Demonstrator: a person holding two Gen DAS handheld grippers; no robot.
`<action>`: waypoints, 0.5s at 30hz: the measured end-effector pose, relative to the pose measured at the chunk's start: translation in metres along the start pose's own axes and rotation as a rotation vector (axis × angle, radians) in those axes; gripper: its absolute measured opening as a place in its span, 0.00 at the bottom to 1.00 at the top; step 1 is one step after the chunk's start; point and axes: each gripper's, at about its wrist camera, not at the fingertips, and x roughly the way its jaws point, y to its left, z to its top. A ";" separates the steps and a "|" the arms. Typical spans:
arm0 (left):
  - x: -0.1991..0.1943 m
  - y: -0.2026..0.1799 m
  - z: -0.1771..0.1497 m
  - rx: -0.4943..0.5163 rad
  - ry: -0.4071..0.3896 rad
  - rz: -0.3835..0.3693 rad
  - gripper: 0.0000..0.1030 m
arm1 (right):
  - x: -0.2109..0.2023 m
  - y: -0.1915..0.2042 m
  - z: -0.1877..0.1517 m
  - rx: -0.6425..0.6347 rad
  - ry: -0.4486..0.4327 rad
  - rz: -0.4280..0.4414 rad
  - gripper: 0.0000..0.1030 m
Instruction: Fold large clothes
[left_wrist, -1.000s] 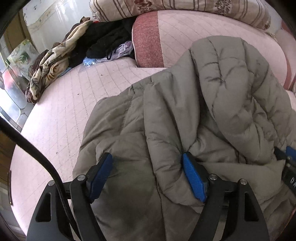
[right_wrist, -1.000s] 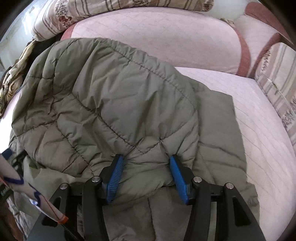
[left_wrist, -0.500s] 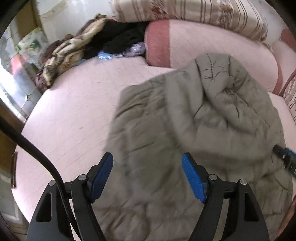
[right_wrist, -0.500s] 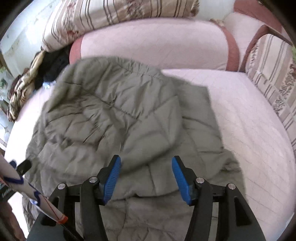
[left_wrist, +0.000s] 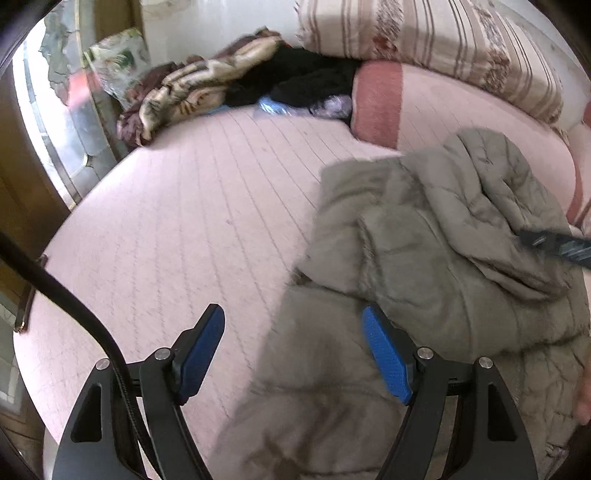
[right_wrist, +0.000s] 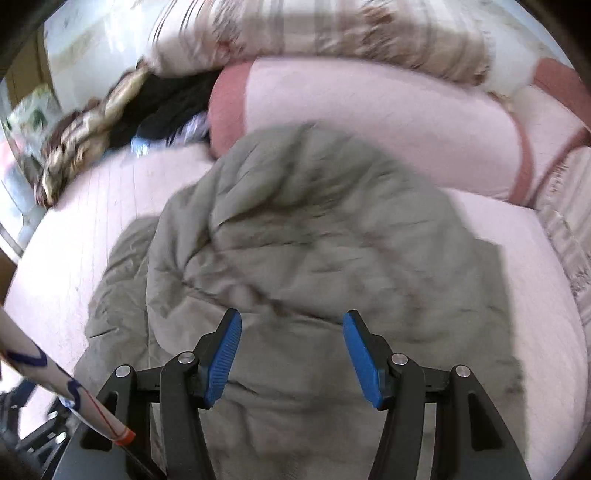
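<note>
A grey-green quilted jacket (left_wrist: 436, 258) lies bunched on a pink quilted bed (left_wrist: 184, 229); it also shows in the right wrist view (right_wrist: 314, 240), folded over on itself. My left gripper (left_wrist: 293, 350) is open and empty, raised above the jacket's left edge. My right gripper (right_wrist: 291, 354) is open and empty above the jacket's near part. The right gripper's tip (left_wrist: 554, 243) shows at the right edge of the left wrist view. Both views are motion-blurred.
A pink bolster (right_wrist: 369, 110) and a striped pillow (left_wrist: 424, 40) line the far side. A pile of patterned and black clothes (left_wrist: 229, 85) lies at the far left corner. A window and wooden frame (left_wrist: 44, 155) stand left of the bed.
Both grippers have let go of the jacket and pulled up and back. The left view has swung left, showing more bare bed. The jacket now lies folded over.
</note>
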 end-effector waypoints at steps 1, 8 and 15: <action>0.001 0.004 0.001 -0.004 -0.011 0.005 0.74 | 0.015 0.006 -0.001 -0.006 0.022 -0.014 0.60; 0.014 0.046 0.019 -0.135 0.037 -0.015 0.74 | 0.015 0.024 0.005 -0.065 -0.001 -0.060 0.61; 0.012 0.080 0.026 -0.233 0.044 0.003 0.74 | -0.043 0.053 -0.025 -0.067 -0.067 0.224 0.55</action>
